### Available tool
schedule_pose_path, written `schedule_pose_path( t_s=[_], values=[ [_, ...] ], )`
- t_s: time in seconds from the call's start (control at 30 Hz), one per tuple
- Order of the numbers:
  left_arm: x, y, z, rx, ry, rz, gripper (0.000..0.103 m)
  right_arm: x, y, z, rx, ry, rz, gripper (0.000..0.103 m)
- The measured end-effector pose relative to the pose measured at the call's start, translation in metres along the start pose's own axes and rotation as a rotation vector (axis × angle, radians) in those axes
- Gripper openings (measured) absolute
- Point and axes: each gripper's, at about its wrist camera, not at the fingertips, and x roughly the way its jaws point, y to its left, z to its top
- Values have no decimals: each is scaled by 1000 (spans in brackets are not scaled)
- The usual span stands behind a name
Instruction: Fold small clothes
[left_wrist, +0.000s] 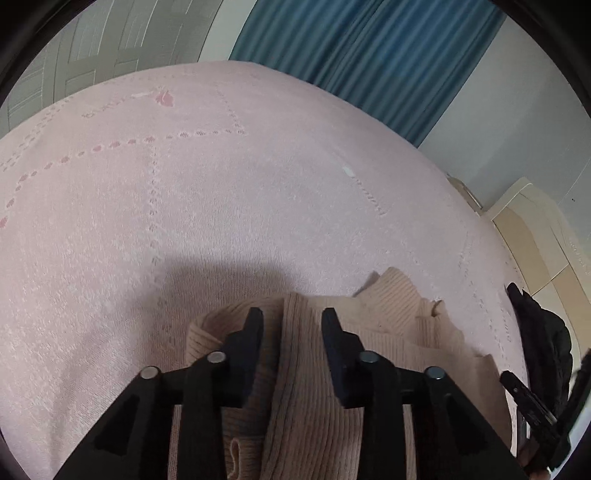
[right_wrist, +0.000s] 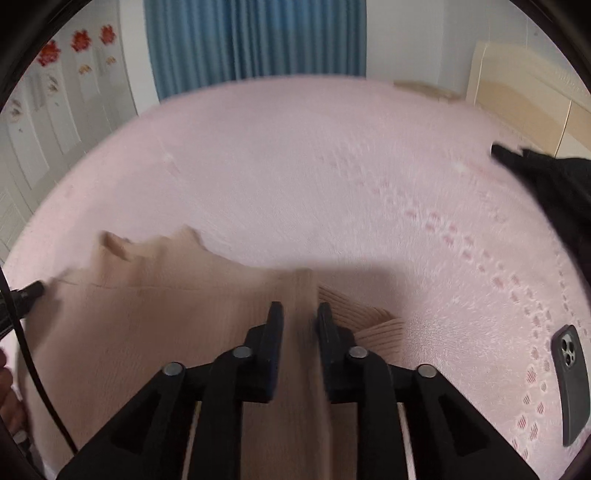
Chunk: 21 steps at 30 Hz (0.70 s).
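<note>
A beige ribbed knit sweater (left_wrist: 388, 332) lies folded on the pink bed cover (left_wrist: 221, 184), close under both cameras. My left gripper (left_wrist: 291, 317) points down at it with its jaws apart. A raised ridge of the knit stands between the jaws, with a gap on its left side. In the right wrist view the sweater (right_wrist: 147, 314) spreads to the left, collar toward the far side. My right gripper (right_wrist: 300, 312) straddles a narrow upright fold of it, jaws slightly apart and not squeezing. The left gripper's fingertip (right_wrist: 29, 291) rests at the sweater's left edge.
A black garment (right_wrist: 554, 184) lies at the bed's right side, also seen as the black garment (left_wrist: 543, 332). A phone (right_wrist: 570, 384) in a dark case lies face down at the near right. A cream cabinet (right_wrist: 517, 92) and a blue curtain (right_wrist: 255, 40) stand beyond the bed.
</note>
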Motion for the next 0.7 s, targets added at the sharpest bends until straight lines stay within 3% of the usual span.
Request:
schedule_pose_path(
  t_s=[0.03, 0.07, 0.17, 0.27, 0.33, 0.4, 0.7],
  values=[
    [-2, 0, 1, 2, -8, -4, 37, -12, 6, -3, 12, -31, 38, 39],
    [-5, 0, 3, 2, -16, -10, 41, -20, 13, -6, 13, -44, 74, 43],
    [-11, 0, 6, 10, -32, -20, 47, -38, 48, -18, -31, -10, 148, 43],
    [-17, 1, 10, 35, -35, -32, 47, -34, 81, -42, -52, 82, 202, 43],
    [-19, 4, 14, 38, -40, -43, 47, -25, 96, -53, -50, 123, 174, 44],
    [-21, 12, 18, 13, -42, -65, 48, -21, 107, -55, -76, 85, 110, 43],
    [-18, 42, 34, -117, -21, -133, 48, 42, 117, -10, -11, 192, 56, 46]
  ],
)
